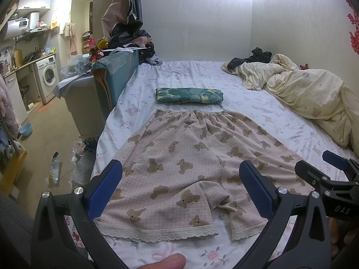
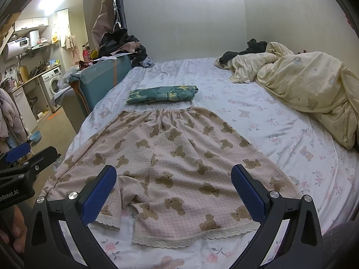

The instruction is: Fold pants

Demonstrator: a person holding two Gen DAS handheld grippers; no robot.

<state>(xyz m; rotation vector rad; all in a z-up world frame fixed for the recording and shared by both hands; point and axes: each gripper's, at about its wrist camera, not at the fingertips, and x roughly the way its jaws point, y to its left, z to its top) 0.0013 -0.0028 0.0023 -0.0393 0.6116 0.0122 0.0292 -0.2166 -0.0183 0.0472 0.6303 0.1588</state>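
Pink checked pants with brown bear print (image 1: 190,157) lie spread flat on the bed, waistband far, lace-trimmed leg hems near me; they also show in the right wrist view (image 2: 175,157). My left gripper (image 1: 180,188) is open and empty, hovering over the left leg near its hem. My right gripper (image 2: 174,192) is open and empty above the right leg near its hem. The right gripper also shows at the right edge of the left wrist view (image 1: 332,172). The left one shows at the left edge of the right wrist view (image 2: 22,161).
A folded green patterned garment (image 1: 189,95) lies just beyond the waistband. A crumpled cream duvet (image 1: 309,94) and dark clothes (image 1: 258,56) fill the bed's far right. The bed's left edge (image 1: 105,130) drops to a cluttered floor beside a teal headboard-like panel (image 1: 114,76).
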